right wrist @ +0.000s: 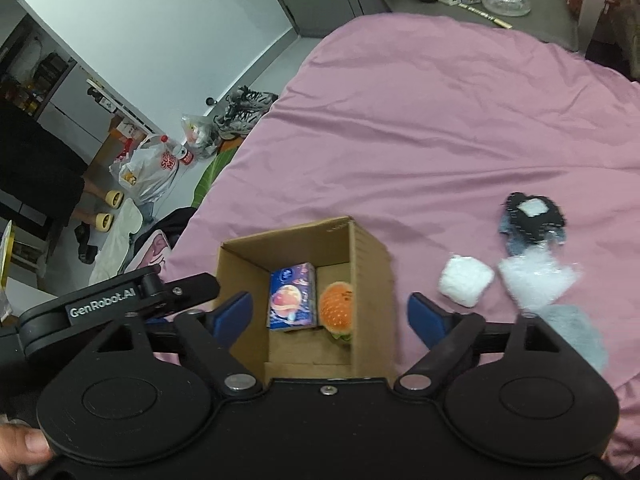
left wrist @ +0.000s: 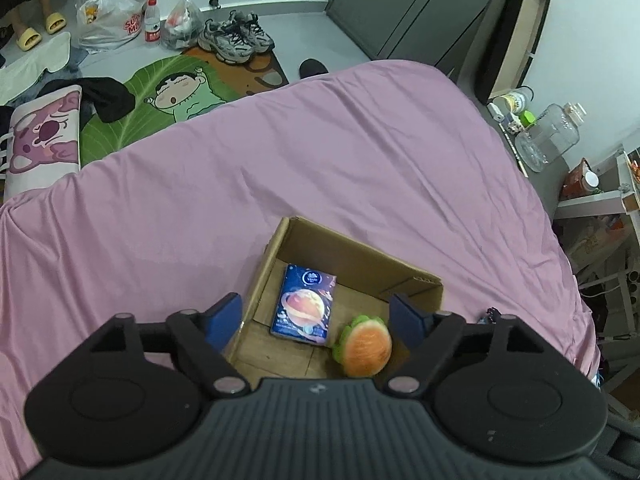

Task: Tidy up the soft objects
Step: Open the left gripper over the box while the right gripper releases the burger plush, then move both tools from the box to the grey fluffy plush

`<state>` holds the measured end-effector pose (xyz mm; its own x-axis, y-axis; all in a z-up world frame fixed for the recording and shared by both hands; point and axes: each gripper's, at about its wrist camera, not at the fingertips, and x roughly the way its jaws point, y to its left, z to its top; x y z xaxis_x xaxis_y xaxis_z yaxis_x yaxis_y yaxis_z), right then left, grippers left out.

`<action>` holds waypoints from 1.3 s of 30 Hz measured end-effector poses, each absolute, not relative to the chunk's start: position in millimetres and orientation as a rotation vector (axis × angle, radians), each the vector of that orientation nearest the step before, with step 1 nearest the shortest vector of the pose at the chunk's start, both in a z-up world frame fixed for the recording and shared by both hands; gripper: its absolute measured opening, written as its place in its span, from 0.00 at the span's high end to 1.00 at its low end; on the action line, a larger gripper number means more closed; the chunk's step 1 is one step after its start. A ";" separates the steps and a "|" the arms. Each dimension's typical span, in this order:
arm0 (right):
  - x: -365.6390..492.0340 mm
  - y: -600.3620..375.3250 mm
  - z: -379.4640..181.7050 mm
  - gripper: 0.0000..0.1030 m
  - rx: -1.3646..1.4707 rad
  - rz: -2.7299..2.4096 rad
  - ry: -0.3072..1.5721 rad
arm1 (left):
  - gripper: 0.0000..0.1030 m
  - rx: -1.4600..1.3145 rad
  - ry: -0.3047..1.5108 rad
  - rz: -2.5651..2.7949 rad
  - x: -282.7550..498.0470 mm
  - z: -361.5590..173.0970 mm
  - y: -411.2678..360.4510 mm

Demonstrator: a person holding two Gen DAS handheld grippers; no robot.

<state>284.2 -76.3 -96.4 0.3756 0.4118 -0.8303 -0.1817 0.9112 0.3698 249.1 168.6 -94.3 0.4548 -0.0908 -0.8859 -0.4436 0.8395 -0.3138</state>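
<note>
A plain pink bedsheet (left wrist: pixel 360 152) lies under the brown cardboard box (right wrist: pixel 370 264). The soft burger toy (left wrist: pixel 366 346) is orange with green edging; the flat packet (left wrist: pixel 304 304) is dark blue with an orange planet print.

Grey sneakers (left wrist: pixel 236 36), water bottle (left wrist: pixel 152 20), clear jug (left wrist: pixel 548 136).

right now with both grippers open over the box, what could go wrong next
1. The burger toy looks blurred and sits against the box wall, so it may not have settled and could roll onto the tissue pack.
2. The box rests on a soft sheet; a nudge from the left gripper or right gripper could tip it.
3. The white bundle, plastic bag and dark item lie close together, so one grab may snag two.
</note>
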 end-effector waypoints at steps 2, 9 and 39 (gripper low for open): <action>278.5 -86.6 -93.2 0.11 0.227 0.382 1.105 | 0.19 -0.551 1.080 0.233 243.7 -90.8 163.9; 262.4 -123.1 -87.0 0.05 0.213 0.359 1.066 | 0.19 -0.517 1.035 0.250 222.4 -77.9 148.1; 213.8 -251.7 -102.4 0.03 0.264 0.355 1.023 | 0.19 -0.346 1.035 0.123 161.7 -64.5 30.6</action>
